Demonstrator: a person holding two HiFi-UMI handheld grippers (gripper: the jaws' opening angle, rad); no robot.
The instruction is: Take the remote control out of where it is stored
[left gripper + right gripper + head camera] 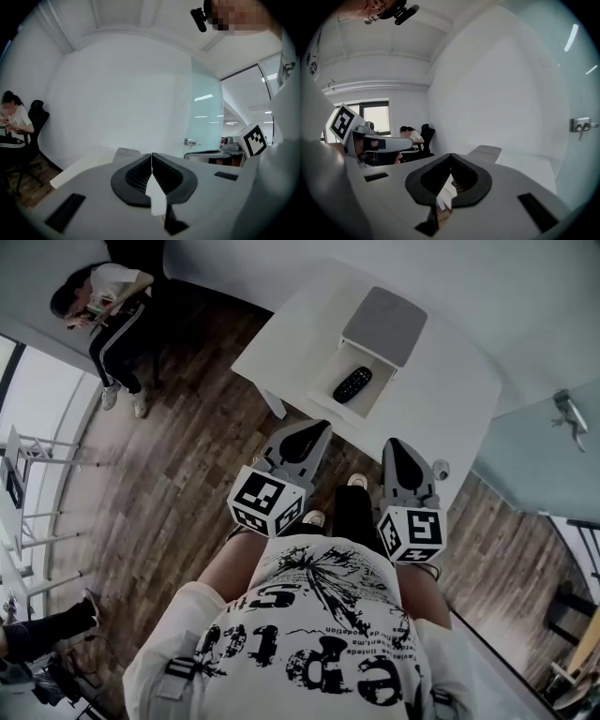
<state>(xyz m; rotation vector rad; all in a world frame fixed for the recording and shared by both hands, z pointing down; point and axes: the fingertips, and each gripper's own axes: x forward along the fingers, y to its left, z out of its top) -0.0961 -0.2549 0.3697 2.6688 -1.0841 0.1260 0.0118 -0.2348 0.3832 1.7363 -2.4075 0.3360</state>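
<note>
Dark wood-plank floor (pixel 178 484) fills the head view's centre and left. A white table (pixel 459 409) stands at one o'clock against plain white walls (pixel 506 287). A frosted glass panel (pixel 534 465) is at three o'clock, and bright windows (pixel 33 399) are at nine.

The black remote control (pixel 352 384) lies flat and slantwise on the floor of an open white drawer (pixel 328 381). The drawer stands pulled out of a small grey-topped box (pixel 384 322) on a white table (pixel 450 390).
</note>
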